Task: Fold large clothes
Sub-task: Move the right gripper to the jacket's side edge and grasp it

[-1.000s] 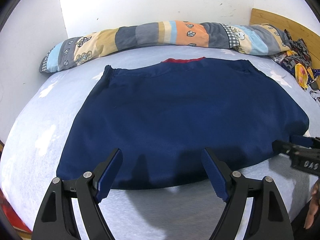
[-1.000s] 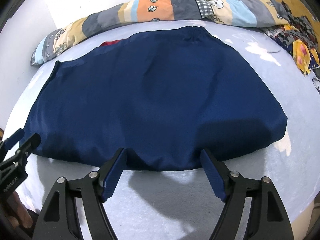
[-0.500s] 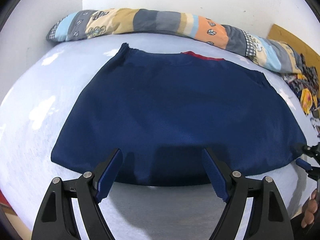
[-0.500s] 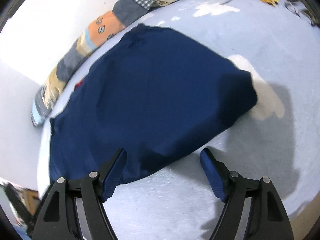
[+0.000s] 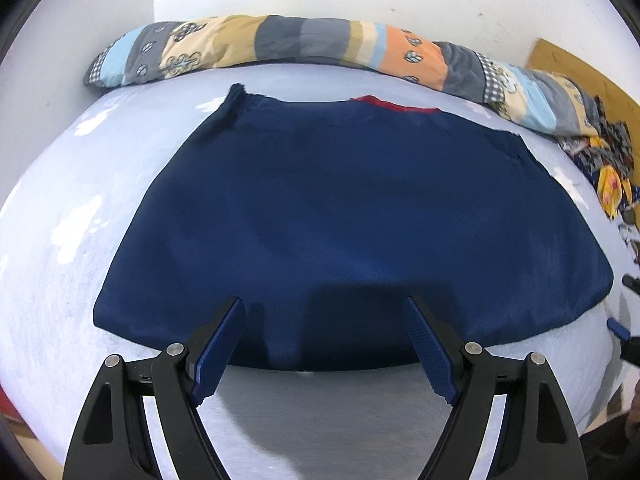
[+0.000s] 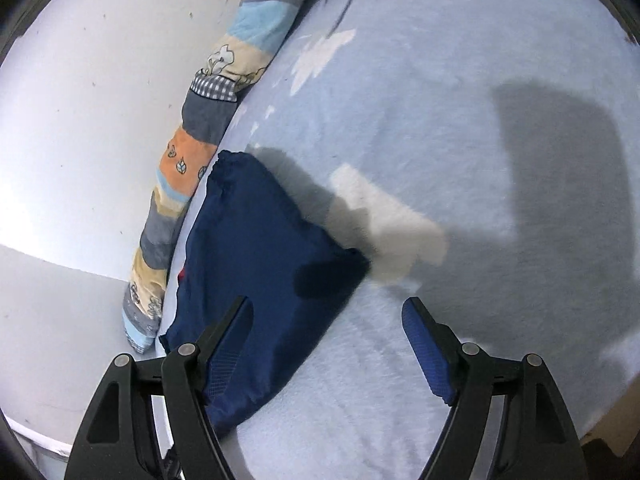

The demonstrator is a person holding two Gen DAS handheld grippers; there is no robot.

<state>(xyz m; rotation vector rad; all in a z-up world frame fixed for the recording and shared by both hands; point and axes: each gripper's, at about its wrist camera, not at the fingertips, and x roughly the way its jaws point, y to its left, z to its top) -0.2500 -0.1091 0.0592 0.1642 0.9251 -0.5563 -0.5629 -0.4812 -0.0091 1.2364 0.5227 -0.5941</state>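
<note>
The navy garment (image 5: 352,224) lies flat on the bed (image 5: 72,240), long axis running left to right; the left gripper (image 5: 326,350) is over its near hem, the right gripper (image 6: 328,350) at its right corner; both jaws stand wide, holding nothing.

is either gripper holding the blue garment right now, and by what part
Nothing is held. The left gripper and right gripper both stand open above the garment's near edge.

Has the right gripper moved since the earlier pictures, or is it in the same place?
Yes. The right gripper swung to the garment's right side and rolled: the navy garment, centred before, now sits left, and the patchwork bolster runs nearly vertical.
</note>
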